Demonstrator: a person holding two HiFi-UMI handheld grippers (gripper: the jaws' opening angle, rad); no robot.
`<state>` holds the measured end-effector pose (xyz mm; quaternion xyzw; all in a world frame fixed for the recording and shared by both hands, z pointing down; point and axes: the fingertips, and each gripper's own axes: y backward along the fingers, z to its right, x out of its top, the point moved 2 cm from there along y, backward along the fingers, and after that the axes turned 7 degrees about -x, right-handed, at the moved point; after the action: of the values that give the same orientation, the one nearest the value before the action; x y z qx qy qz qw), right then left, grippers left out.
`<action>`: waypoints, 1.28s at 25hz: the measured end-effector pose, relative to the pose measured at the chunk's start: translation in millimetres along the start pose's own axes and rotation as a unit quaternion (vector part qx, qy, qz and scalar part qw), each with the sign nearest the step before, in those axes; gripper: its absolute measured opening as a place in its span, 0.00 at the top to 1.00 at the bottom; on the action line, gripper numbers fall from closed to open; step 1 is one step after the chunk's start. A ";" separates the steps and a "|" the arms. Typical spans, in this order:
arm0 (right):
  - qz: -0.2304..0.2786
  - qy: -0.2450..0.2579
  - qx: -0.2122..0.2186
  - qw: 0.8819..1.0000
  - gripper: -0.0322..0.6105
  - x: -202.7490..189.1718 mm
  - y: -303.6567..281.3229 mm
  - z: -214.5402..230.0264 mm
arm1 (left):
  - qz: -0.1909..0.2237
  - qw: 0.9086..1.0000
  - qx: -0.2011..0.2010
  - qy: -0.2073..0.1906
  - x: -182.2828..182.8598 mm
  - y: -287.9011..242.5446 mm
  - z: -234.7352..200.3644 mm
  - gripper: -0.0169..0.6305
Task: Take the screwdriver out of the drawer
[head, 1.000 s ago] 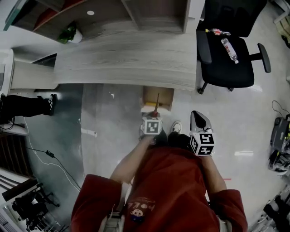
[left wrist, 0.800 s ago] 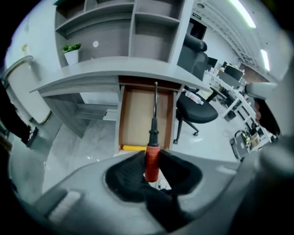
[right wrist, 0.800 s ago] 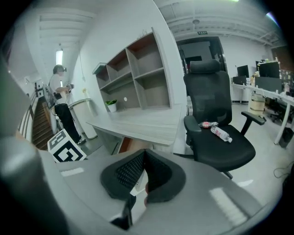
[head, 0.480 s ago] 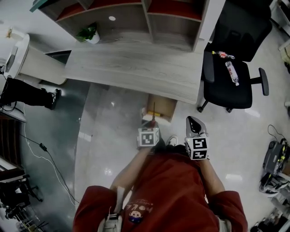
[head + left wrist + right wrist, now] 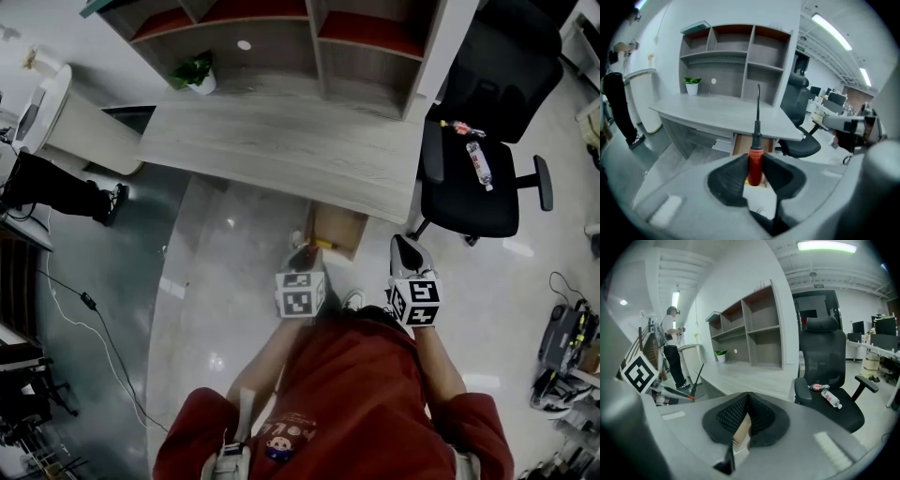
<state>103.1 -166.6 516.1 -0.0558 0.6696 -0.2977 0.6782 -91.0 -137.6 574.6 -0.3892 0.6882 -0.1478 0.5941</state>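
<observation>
Now your left tool (image 5: 754,161) is clenched on the screwdriver (image 5: 756,140). Its two dark pads press the red handle from either side, and the black shaft stands up past the tips toward the shelf unit (image 5: 736,61). The screwdriver is therefore held in the air, out of the drawer (image 5: 740,144), whose brown front shows beneath the edge of the worktop (image 5: 717,115), behind the handle.

From the head view, the left tool (image 5: 305,261) hangs over the grey floor (image 5: 225,272), ahead of your red sleeve. The brown drawer (image 5: 337,228) stands out from under the worktop's near edge, just beyond the tool. Your right tool (image 5: 405,255) is level with the left one and to its right, near a black office chair (image 5: 478,202).

From the right gripper view, the right tool (image 5: 746,411) is clenched on nothing: its ribbed pads meet at the tips. Only a sliver of the brown drawer shows through the gap lower down. At the left edge of this view you see the left tool's marker cube (image 5: 640,372), with the screwdriver's shaft slanting up beside it.

A clear bottle (image 5: 479,165) lies on the chair seat. A potted plant (image 5: 197,73) stands at the far corner of the worktop, against the shelf unit. A person in dark trousers (image 5: 670,345) stands beyond the worktop's left end.
</observation>
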 end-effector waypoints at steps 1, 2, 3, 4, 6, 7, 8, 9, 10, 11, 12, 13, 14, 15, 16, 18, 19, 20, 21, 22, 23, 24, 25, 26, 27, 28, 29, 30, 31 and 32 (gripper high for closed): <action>0.002 -0.002 -0.001 1.000 0.95 2.2 0.4 0.9 | 0.011 1.000 0.000 -0.002 8.2 4.5 1.6 0.83; 0.005 -0.004 -0.002 1.000 0.95 4.2 1.1 1.9 | 0.022 1.000 -0.001 -0.006 16.0 8.2 3.9 0.83; 0.007 -0.009 -0.002 1.000 0.95 6.0 2.0 3.1 | 0.032 0.999 -0.002 -0.012 23.1 11.2 6.6 0.83; 0.009 -0.016 -0.002 1.000 0.95 7.9 3.2 4.1 | 0.040 0.999 -0.002 -0.020 29.5 14.0 9.1 0.83; 0.017 -0.021 -0.005 1.000 0.95 12.4 6.3 4.8 | 0.055 0.998 -0.004 -0.031 41.0 20.2 13.4 0.83; 0.022 -0.019 -0.008 1.000 0.95 14.9 8.0 4.6 | 0.061 0.998 -0.005 -0.035 46.4 23.3 15.4 0.83; 0.026 -0.018 -0.010 0.999 0.95 17.1 9.5 4.7 | 0.067 0.997 -0.007 -0.038 50.9 25.9 17.2 0.83; 0.029 -0.018 -0.013 0.999 0.95 18.9 11.1 5.1 | 0.073 0.996 -0.008 -0.042 54.7 28.2 18.8 0.83; 0.033 -0.019 -0.015 0.999 0.95 20.6 12.8 6.0 | 0.079 0.996 -0.009 -0.046 58.3 30.3 20.6 0.83; 0.035 -0.021 -0.017 0.999 0.95 22.0 14.5 7.4 | 0.085 0.995 -0.011 -0.051 61.9 32.2 22.5 0.83; 0.037 -0.027 -0.018 0.999 0.95 22.9 16.2 9.3 | 0.091 0.994 -0.012 -0.056 65.6 34.0 24.7 0.83; 0.039 -0.036 -0.019 0.998 0.95 23.2 17.8 11.7 | 0.098 0.993 -0.014 -0.061 69.1 35.7 26.8 0.83; 0.040 -0.043 -0.022 0.998 0.95 23.0 19.1 14.2 | 0.104 0.992 -0.015 -0.064 72.0 37.0 28.6 0.83; 0.041 -0.042 -0.028 0.998 0.95 22.5 20.0 16.0 | 0.108 0.992 -0.015 -0.067 74.3 38.0 29.5 0.83; 0.041 -0.036 -0.033 0.998 0.95 21.7 20.4 16.9 | 0.109 0.991 -0.014 -0.069 76.1 38.6 29.8 0.83; 0.041 -0.036 -0.037 0.998 0.95 19.4 21.4 18.4 | 0.111 0.991 -0.014 -0.072 78.7 38.4 30.5 0.83; 0.040 -0.041 -0.038 0.998 0.95 18.1 22.8 19.8 | 0.112 0.991 -0.015 -0.074 79.3 38.2 31.9 0.83; 0.039 -0.043 -0.039 0.998 0.95 16.9 24.3 21.1 | 0.114 0.991 -0.017 -0.075 79.8 38.5 33.4 0.83; 0.039 -0.044 -0.041 0.997 0.95 16.1 25.5 21.9 | 0.117 0.990 -0.018 -0.077 80.6 39.3 34.7 0.82; 0.039 -0.046 -0.042 0.997 0.95 15.8 26.4 22.4 | 0.121 0.989 -0.019 -0.078 81.9 40.7 35.8 0.83; 0.039 -0.047 -0.042 0.997 0.95 15.9 27.2 22.6 | 0.127 0.988 -0.018 -0.081 83.5 42.6 36.8 0.83; 0.040 -0.047 -0.043 0.997 0.95 16.2 28.2 22.5 | 0.135 0.987 -0.017 -0.085 85.2 45.1 38.0 0.82; 0.042 -0.045 -0.044 0.997 0.95 16.8 29.3 22.0 | 0.143 0.985 -0.015 -0.090 86.9 47.7 39.4 0.83; 0.044 -0.043 -0.044 0.997 0.95 17.4 30.2 21.1 | 0.152 0.984 -0.014 -0.096 88.4 50.2 40.7 0.83; 0.045 -0.040 -0.045 0.997 0.95 18.1 30.8 20.2 | 0.158 0.982 -0.013 -0.102 89.4 52.0 41.7 0.83; 0.046 -0.038 -0.046 0.997 0.95 18.7 31.0 19.4 | 0.163 0.981 -0.012 -0.107 89.7 53.2 42.2 0.83; 0.046 -0.036 -0.047 0.997 0.95 19.1 31.1 18.7 | 0.166 0.980 -0.011 -0.109 89.4 53.9 42.1 0.83; 0.047 -0.034 -0.049 0.997 0.95 19.3 31.3 18.0 | 0.167 0.980 -0.010 -0.110 88.6 54.4 41.6 0.82; 0.047 -0.032 -0.050 0.997 0.95 19.4 31.7 17.3 | 0.169 0.979 -0.009 -0.111 87.5 54.8 40.8 0.83; 0.047 -0.032 -0.050 0.997 0.95 19.6 32.3 16.6 | 0.169 0.979 -0.009 -0.111 86.5 55.2 40.1 0.83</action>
<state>127.9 -154.9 485.2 -0.0675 0.6637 -0.2296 0.7087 -72.7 -152.8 467.0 -0.2862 0.6750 0.0053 0.6800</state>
